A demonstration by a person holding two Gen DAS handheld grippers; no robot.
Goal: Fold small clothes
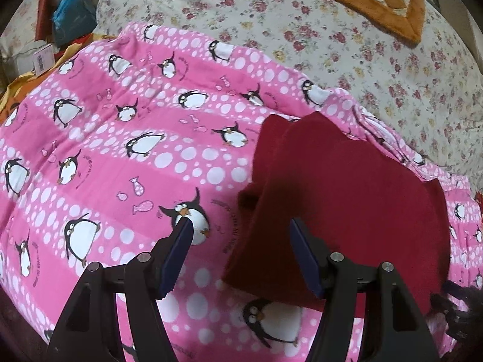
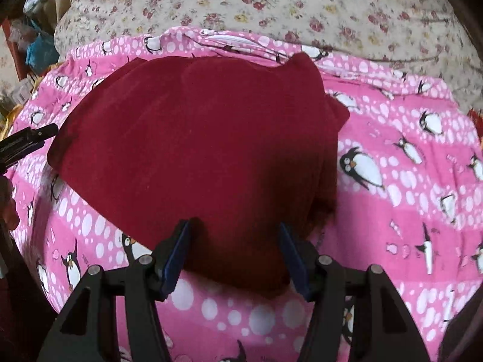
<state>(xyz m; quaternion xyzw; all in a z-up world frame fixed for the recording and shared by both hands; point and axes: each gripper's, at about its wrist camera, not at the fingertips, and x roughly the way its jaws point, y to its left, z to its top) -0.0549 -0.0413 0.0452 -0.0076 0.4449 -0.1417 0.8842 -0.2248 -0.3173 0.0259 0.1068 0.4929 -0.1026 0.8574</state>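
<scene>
Pink penguin-print fabric [image 1: 126, 150] covered a floral bedspread [image 1: 332, 30], and a dark red garment [image 2: 196, 150] lay folded on it. Both the left gripper [image 1: 240, 238] and right gripper [image 2: 234, 241] hovered with fingers spread wide, holding nothing, the garment's near edge between them

Both wrist views close above red garment [image 1: 347, 199]

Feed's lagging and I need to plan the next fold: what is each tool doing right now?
Left tool: open, holding nothing, beside the red cloth.
Right tool: open, holding nothing, over the red cloth.
</scene>
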